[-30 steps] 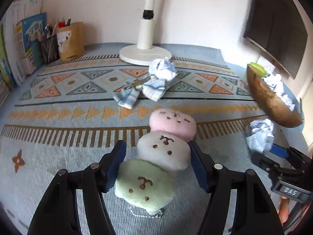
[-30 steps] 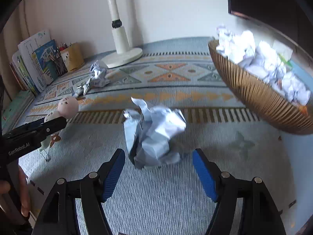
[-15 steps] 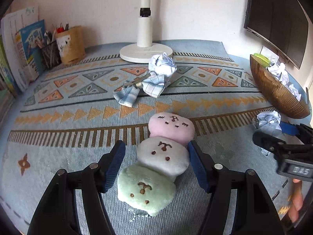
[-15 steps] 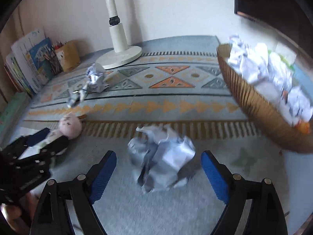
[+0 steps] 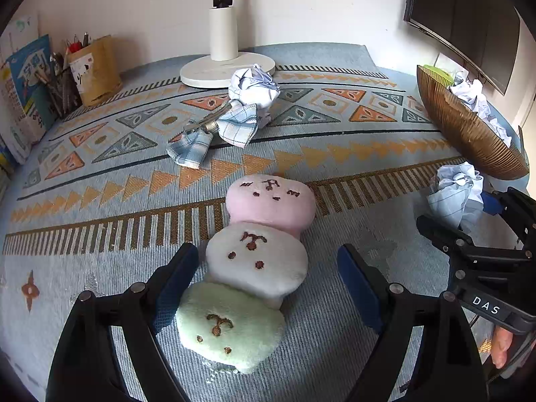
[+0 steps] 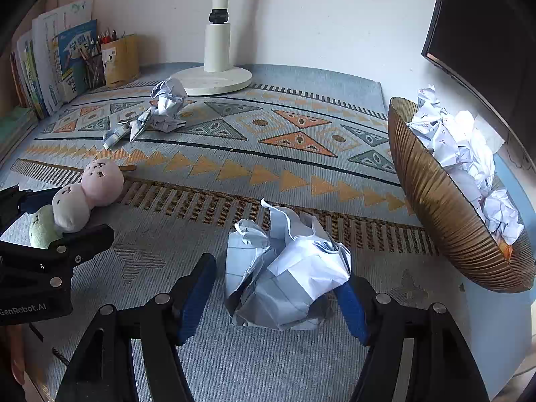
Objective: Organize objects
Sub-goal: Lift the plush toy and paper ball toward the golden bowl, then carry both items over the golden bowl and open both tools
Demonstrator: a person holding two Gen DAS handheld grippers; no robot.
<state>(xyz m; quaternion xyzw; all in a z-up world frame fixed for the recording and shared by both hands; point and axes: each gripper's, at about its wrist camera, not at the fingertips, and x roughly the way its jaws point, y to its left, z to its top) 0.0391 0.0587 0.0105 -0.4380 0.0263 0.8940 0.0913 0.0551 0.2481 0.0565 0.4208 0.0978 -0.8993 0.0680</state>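
A plush toy of three balls, pink, white and green (image 5: pixel 256 261), lies on the patterned mat. My left gripper (image 5: pixel 268 274) is open, its blue pads either side of the white ball without pressing it. It also shows in the right wrist view (image 6: pixel 70 206). A crumpled paper ball (image 6: pixel 284 268) lies between the open pads of my right gripper (image 6: pixel 278 288); the right pad touches it. The paper ball also shows in the left wrist view (image 5: pixel 455 194). A brown ribbed bowl (image 6: pixel 445 221) full of crumpled paper stands to the right.
A second crumpled paper (image 5: pixel 254 87) and a checked bow (image 5: pixel 214 130) lie near the white lamp base (image 5: pixel 227 67). A pen holder (image 5: pixel 95 70) and books (image 5: pixel 23 90) stand at the back left. A dark monitor (image 5: pixel 469 16) hangs at right.
The left gripper's pads have spread a little wider around the plush. The right gripper has moved forward so the paper ball sits deeper between its pads.
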